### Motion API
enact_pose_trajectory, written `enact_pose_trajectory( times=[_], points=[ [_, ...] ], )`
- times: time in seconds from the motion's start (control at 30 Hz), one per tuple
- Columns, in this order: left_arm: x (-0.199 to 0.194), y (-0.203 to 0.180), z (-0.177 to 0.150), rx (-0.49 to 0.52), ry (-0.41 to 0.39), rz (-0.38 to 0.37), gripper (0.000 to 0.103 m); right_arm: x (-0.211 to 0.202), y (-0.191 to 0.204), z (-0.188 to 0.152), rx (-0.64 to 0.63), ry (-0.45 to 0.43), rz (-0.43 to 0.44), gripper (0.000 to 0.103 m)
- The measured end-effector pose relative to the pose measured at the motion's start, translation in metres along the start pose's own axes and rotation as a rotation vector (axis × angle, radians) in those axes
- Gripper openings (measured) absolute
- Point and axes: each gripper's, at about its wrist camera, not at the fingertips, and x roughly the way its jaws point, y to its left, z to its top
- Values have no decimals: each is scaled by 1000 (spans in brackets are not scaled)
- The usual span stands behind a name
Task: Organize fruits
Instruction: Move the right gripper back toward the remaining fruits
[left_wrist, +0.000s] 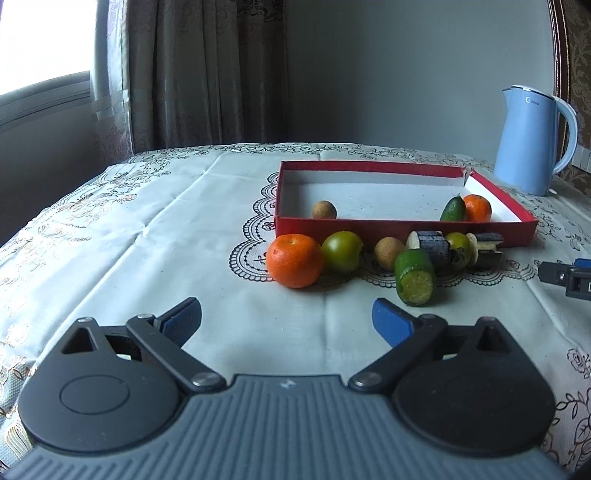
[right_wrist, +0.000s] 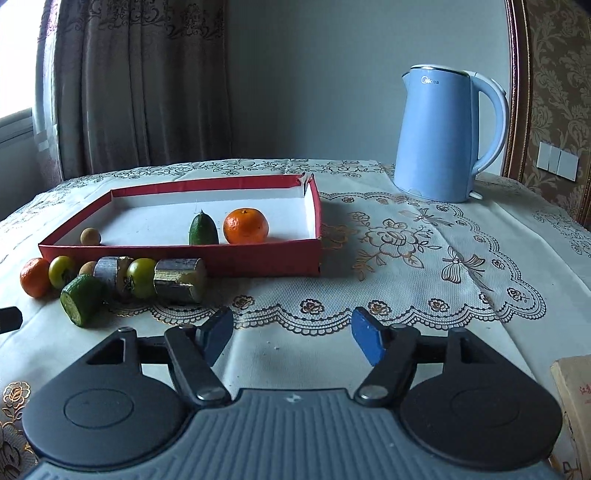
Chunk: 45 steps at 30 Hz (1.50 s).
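Observation:
A red box (left_wrist: 402, 229) (right_wrist: 177, 260) with a white floor holds a small brown fruit (left_wrist: 324, 209) (right_wrist: 90, 236), a green fruit (left_wrist: 452, 209) (right_wrist: 203, 229) and an orange (left_wrist: 477, 208) (right_wrist: 245, 226). In front of it on the cloth lie an orange (left_wrist: 294, 260) (right_wrist: 35, 277), green tomatoes (left_wrist: 342, 251) (right_wrist: 142, 277), a brown fruit (left_wrist: 389, 253), a cut cucumber piece (left_wrist: 414, 277) (right_wrist: 82, 300) and dark cut pieces (left_wrist: 436, 245) (right_wrist: 180, 280). My left gripper (left_wrist: 286, 321) is open and empty, short of the orange. My right gripper (right_wrist: 291, 334) is open and empty, right of the row.
A light blue kettle (left_wrist: 532, 140) (right_wrist: 443, 133) stands behind the box to the right. The right gripper's tip (left_wrist: 565, 277) shows at the left wrist view's right edge. A cardboard box corner (right_wrist: 574, 398) lies at the near right. Curtains hang behind the table.

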Motion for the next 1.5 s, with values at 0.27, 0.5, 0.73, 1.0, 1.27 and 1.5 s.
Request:
enact_pose_trajectory(
  times=[0.27, 0.5, 0.73, 1.0, 1.27, 1.5],
  points=[
    [0, -22, 12, 49, -18, -13, 98, 2, -5, 0, 32, 12, 2, 70],
    [6, -41, 21, 95, -29, -21, 99, 12, -4, 1, 35, 82, -9, 71],
    [20, -52, 28, 106, -4, -39, 99, 20, 1, 2, 17, 139, -55, 96],
    [33, -62, 28, 117, 24, -42, 99, 24, -3, 2, 48, 161, -65, 103],
    [42, -70, 29, 122, 60, -60, 86, 23, -5, 3, 52, 160, -60, 103],
    [48, -71, 29, 115, 101, -118, 54, 23, -5, 4, 56, 158, -57, 103]
  ],
)
